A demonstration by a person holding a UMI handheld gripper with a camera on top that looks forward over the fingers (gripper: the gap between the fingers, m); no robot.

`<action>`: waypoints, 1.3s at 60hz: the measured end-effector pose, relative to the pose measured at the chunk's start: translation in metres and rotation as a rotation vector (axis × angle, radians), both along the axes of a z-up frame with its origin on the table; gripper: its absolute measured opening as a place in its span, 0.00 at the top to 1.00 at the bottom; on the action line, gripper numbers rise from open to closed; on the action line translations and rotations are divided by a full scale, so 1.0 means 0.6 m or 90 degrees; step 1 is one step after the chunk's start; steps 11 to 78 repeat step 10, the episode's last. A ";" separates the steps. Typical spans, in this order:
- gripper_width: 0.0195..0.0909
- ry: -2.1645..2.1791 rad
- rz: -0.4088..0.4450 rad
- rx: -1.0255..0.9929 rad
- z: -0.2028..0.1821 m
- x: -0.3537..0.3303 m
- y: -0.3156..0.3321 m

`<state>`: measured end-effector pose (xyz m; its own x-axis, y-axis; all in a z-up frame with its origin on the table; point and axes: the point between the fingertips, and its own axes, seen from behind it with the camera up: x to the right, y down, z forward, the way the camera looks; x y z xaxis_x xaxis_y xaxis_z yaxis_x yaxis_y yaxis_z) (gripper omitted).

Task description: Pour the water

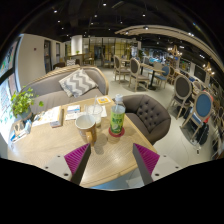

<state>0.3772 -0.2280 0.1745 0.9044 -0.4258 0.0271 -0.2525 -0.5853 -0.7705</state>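
Our jaws stand open at the bottom of the frame, gripping nothing, their pads apart over the wooden counter. Just above them near the centre stand a cup and, to its right, a green-labelled bottle, both upright and clear of the jaws. A plant sits at the left, a grey armchair right of the bottle.

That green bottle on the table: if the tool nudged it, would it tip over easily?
Probably, yes. The green bottle stands tall and narrow on the wooden table, so a push near its top would likely topple it. Its sides look smooth, perhaps slippery. The tool is open, short of it, with a cup alongside.
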 end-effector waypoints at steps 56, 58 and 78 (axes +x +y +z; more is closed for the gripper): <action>0.07 0.005 -0.004 0.005 0.008 -0.005 -0.002; 0.07 0.005 -0.004 0.005 0.008 -0.005 -0.002; 0.07 0.005 -0.004 0.005 0.008 -0.005 -0.002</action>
